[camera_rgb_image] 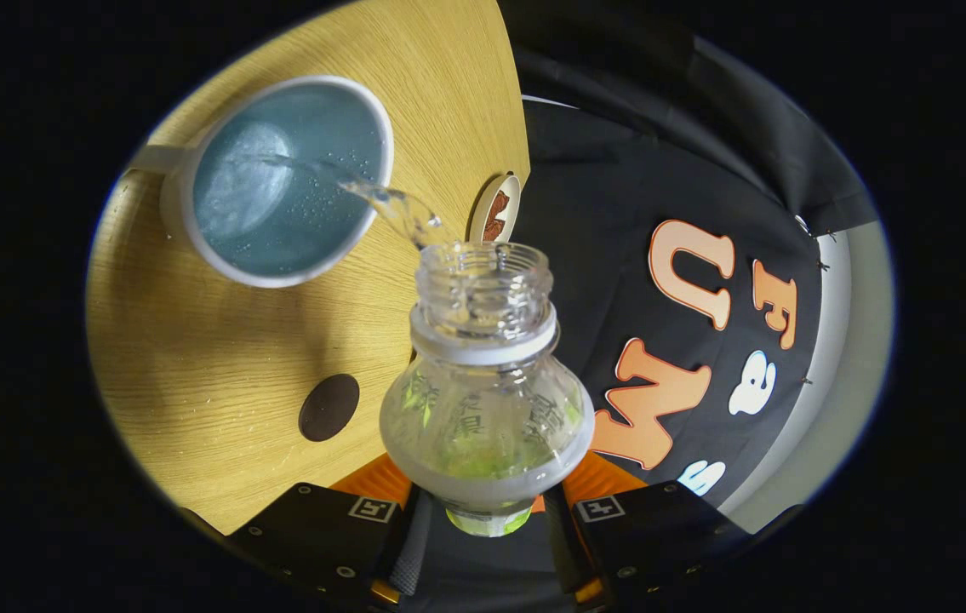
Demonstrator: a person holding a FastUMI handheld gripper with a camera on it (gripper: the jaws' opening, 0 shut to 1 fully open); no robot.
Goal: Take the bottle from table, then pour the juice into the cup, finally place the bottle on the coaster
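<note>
Right now worktop (219, 400) spreads ahead-left of my tool (487, 511), tool tipped over it. Cup (278, 183) sits well ahead-left, water already in it. Bottle (487, 409) is clamped between both fingers, long axis running straight ahead, mouth aimed at cup, stream landing inside. Coaster (495, 209) lies just beyond the mouth, slightly right, so next move swings that way.

Bottle (487, 409) with faint green printed characters, too blurred to read

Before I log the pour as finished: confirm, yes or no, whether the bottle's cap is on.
No: the bottle has an open neck, with liquid streaming from it into the cup.
</note>
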